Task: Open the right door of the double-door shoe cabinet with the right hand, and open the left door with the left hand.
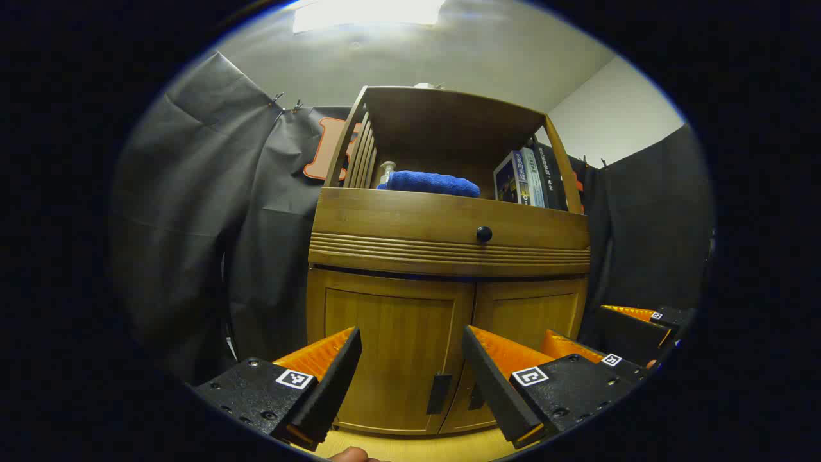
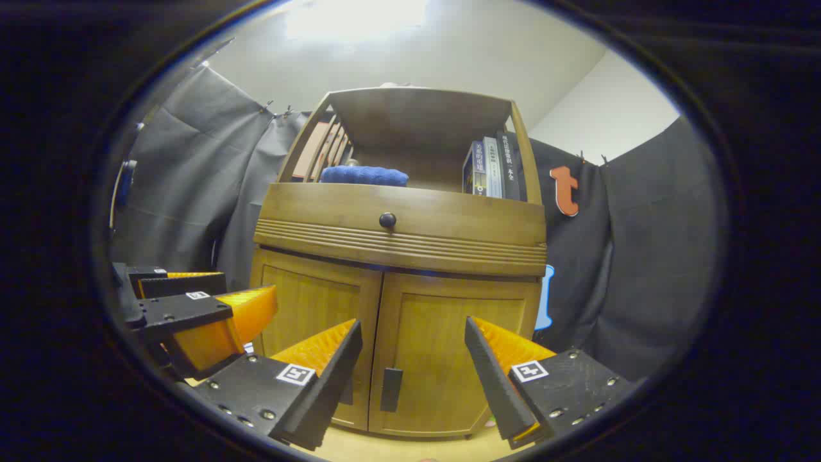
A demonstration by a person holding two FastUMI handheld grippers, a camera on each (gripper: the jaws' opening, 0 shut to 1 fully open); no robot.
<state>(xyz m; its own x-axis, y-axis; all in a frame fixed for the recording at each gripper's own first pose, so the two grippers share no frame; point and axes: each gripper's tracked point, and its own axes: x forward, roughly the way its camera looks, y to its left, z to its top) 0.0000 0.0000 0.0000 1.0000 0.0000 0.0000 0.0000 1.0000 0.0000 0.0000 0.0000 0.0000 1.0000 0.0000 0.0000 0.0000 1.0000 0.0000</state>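
The right tool (image 2: 414, 359) is open and holds nothing; the right door's handle (image 2: 390, 389) shows between its fingers, not yet touched. The left tool (image 1: 410, 366) is also open and empty, with the left door's handle (image 1: 439, 393) between its fingers. Both doors of the shoe cabinet (image 2: 397, 244) are closed, and the 2 handles sit just beside each other at the middle seam. I judge the risk is there: one tool may catch the wrong handle, or the 2 tools may bump together.
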